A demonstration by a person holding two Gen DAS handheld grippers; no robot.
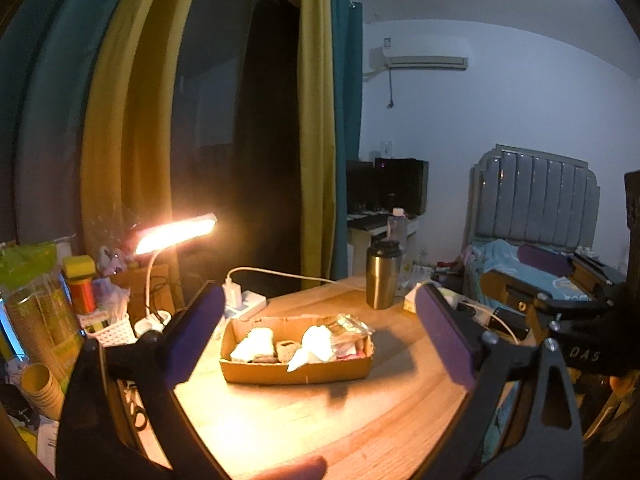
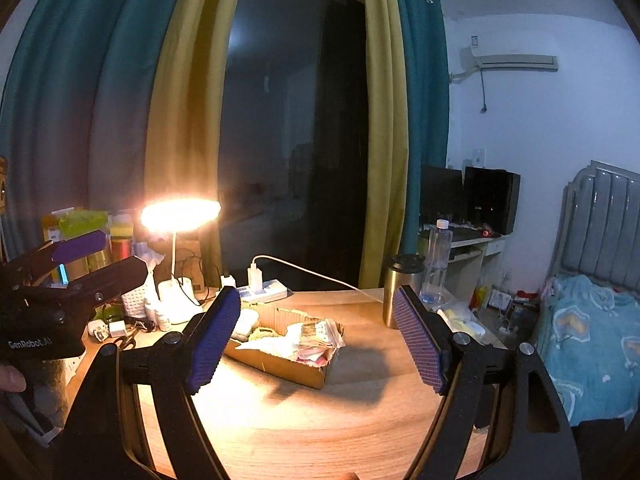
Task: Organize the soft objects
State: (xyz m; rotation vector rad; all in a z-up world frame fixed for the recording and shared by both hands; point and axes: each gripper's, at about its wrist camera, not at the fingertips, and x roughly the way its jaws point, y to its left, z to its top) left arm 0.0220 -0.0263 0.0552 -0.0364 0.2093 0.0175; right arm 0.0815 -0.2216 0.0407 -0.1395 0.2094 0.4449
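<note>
Left gripper (image 1: 320, 332) and right gripper (image 2: 316, 340) both spread wide, grasping nothing, raised in front of the cardboard box (image 1: 296, 372). Inside the box, white soft items (image 1: 316, 344). Behind the box, steel tumbler (image 1: 383, 276); left of it, lit desk lamp (image 1: 176, 234)

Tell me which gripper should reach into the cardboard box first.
Probably the left gripper: its open jaws frame the cardboard box squarely, showing the white soft bundles inside. The right gripper, also open and empty, views the box more obliquely, with its left finger hiding one end.
</note>
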